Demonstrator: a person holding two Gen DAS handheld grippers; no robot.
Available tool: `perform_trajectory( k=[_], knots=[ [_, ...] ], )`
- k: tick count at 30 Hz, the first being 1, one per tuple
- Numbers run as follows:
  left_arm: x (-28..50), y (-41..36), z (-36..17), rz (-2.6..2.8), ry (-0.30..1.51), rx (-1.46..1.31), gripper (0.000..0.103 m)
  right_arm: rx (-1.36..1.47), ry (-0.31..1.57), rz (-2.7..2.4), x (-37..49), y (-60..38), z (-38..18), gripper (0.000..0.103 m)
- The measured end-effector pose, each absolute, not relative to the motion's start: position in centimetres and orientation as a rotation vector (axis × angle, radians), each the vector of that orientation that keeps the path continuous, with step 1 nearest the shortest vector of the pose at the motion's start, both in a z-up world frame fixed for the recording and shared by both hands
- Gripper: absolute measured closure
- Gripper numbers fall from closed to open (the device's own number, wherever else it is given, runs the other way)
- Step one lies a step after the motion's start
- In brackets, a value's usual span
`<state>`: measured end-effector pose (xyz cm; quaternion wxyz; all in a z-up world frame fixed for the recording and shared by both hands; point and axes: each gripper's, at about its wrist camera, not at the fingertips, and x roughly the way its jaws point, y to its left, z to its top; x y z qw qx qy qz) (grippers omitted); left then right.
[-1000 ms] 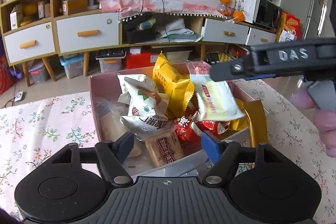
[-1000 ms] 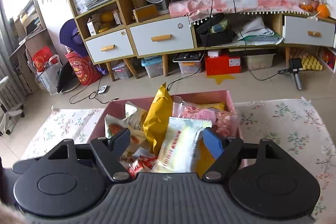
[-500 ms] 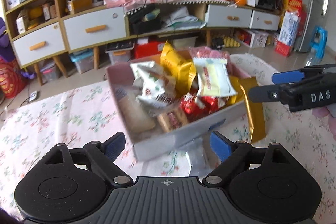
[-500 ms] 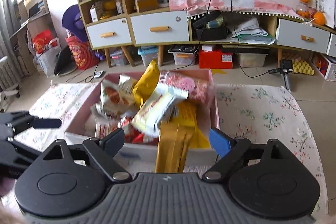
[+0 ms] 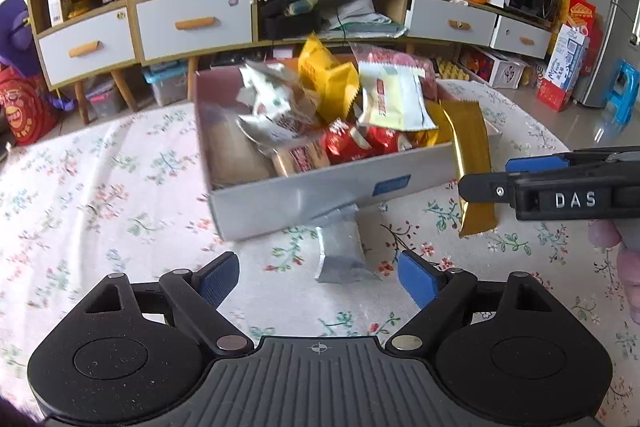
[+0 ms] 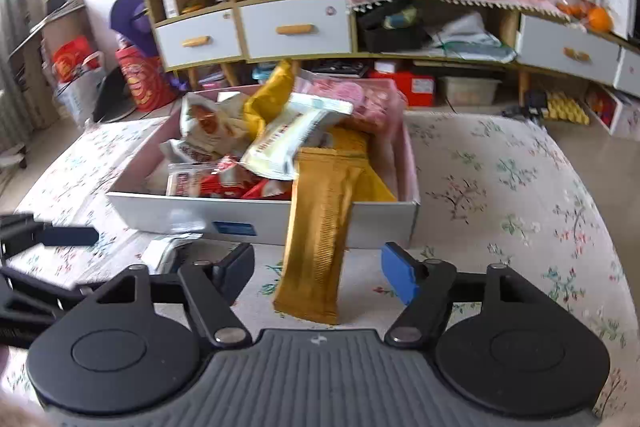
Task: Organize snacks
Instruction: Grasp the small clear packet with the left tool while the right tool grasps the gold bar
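A shallow cardboard box (image 5: 320, 187) with a grey outer wall and pink lining sits on the bench (image 5: 100, 195), which is covered by a floral cloth, and it is heaped with snack packets. A long gold foil wrapper (image 6: 320, 227) hangs over the box's front rim, its lower end resting on the cloth. A small silver foil sachet (image 5: 340, 251) lies on the cloth, its far end tucked under the front wall of the box.

The right gripper (image 6: 318, 267) points down at the gold wrapper; its fingers (image 6: 398, 275) straddle the wrapper's lower end and are closing, but the pads are not yet pressing on it. The left gripper (image 5: 318, 277) is lined up on the silver sachet, fingers (image 5: 416, 283) spread and closing slightly, with the sachet lying just ahead of the tips rather than clamped.

The step in hand looks like picking up the two strays to put them with the rest. To do it well, the right fingers should bite across the wrapper's width near its free end (foil is slick and may crumple), then lift it clear of the rim before moving it. The left should slide low along the cloth so one finger passes each side of the sachet without catching the fabric or nudging the box.
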<state>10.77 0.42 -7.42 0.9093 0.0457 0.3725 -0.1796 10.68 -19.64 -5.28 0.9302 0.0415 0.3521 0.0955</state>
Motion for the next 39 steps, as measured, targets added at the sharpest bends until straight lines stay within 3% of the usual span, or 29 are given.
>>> perform_trajectory(
  k=[8,24,35,39],
  knots=[
    [11.9,-0.8,-8.4,-0.336,0.767,0.054,0.029,0.162,0.752,0.173,11.3,-20.2,-6.6,0.052],
    [12.6,0.2,-8.4,-0.303,0.784,0.011,0.078,0.185,0.755,0.211,11.5,-20.1,-6.5,0.076],
    [12.5,0.8,-7.8,-0.324,0.797,-0.037,0.085,0.186,0.746,0.221,11.4,-19.9,-6.0,0.080],
    [12.1,0.6,-7.4,-0.345,0.791,-0.023,0.086,0.206,0.741,0.232,11.3,-20.0,-5.6,0.089]
  ],
)
